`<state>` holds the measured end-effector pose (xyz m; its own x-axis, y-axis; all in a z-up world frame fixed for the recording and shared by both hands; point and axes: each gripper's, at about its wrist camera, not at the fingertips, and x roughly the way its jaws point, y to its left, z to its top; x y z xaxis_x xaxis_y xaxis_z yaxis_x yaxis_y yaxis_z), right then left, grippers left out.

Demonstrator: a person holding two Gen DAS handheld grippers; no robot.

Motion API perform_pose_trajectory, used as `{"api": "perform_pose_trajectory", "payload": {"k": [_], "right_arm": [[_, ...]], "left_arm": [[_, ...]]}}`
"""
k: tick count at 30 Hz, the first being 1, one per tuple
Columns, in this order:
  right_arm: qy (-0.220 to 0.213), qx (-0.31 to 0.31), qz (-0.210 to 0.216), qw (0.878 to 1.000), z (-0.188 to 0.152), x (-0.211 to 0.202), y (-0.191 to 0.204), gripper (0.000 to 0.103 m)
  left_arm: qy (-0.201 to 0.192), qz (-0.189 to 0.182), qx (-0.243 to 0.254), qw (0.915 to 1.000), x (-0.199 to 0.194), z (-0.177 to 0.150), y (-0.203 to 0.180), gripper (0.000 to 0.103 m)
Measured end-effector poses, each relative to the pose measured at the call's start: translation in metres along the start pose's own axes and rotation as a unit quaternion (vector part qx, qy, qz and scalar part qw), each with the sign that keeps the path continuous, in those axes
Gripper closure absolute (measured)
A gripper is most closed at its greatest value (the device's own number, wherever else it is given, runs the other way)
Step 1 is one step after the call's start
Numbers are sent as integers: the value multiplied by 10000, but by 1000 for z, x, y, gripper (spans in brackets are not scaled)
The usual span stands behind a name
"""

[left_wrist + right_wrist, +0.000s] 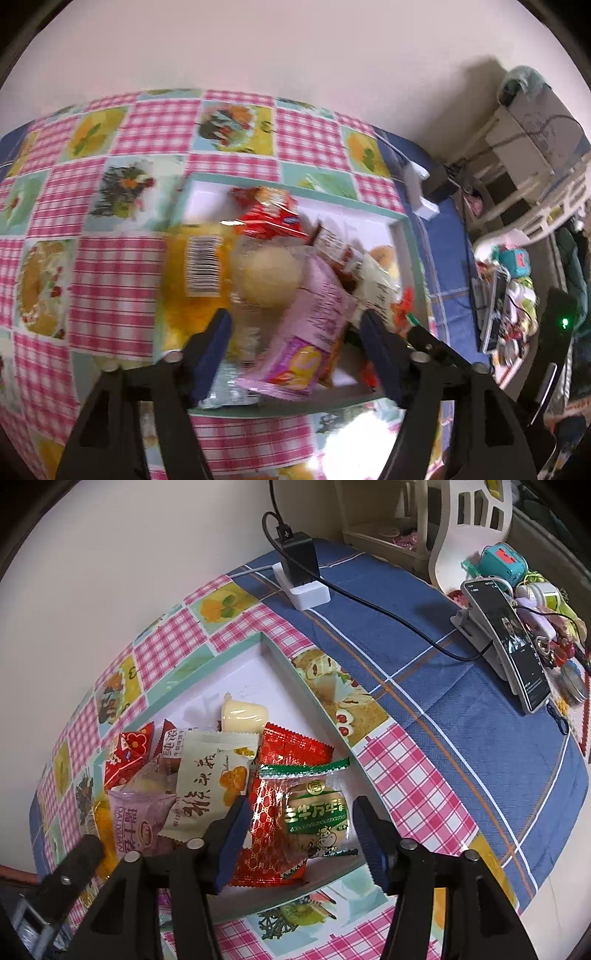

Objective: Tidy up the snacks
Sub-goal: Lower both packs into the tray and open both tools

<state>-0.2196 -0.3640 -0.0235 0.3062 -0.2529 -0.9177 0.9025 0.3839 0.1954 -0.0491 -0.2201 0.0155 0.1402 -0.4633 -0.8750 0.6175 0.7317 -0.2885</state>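
1. Right wrist view shows the snacks already lying together inside the tray (207, 656), a shallow white tray with a green rim on the checked tablecloth (413, 771).
2. A cream packet (210, 771), a red packet (288, 753), a purple packet (136, 823) and a jelly cup (242, 716) overlap in a loose pile, so collecting seems finished, but tidy sorting, I judge, is left.
3. The right gripper (297, 840) hangs with its jaws spread and empty above a round biscuit pack (317, 819).
4. The left gripper (295, 350) is also spread wide and grips nothing, over the purple packet (314, 325); this view is blurred.
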Motion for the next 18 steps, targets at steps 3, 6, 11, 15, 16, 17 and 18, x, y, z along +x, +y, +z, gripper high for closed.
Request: {"api": "perform_pose_trajectory", "payload": {"k": [3,6,11,15,16,17,18], "right_arm": [[-44,-182,61,9998,-5,-3,9,32],[-104,-433,98,9990,-13,-6,23,29],[-264,-822,198,9961,-29,-14,48,16],[-430,-1047,297,9931,-41,-22,61,5],[-454,-1082,309,9926,-44,-24,63,0],[-490,-1128,328,9919,-47,-26,66,0],[-527,-1175,351,9910,-51,-28,69,0]], "left_arm": [[-218,424,-70,9988,-7,1,13,21],[-380,833,-171,9957,-12,1,30,13],[-576,1423,-282,9877,-24,-2,60,5],[-679,1689,-342,9827,-35,-8,77,1],[-687,1724,-367,9819,-38,-11,81,1],[-691,1766,-396,9811,-40,-14,86,1],[-698,1803,-407,9803,-43,-17,90,1]]}}
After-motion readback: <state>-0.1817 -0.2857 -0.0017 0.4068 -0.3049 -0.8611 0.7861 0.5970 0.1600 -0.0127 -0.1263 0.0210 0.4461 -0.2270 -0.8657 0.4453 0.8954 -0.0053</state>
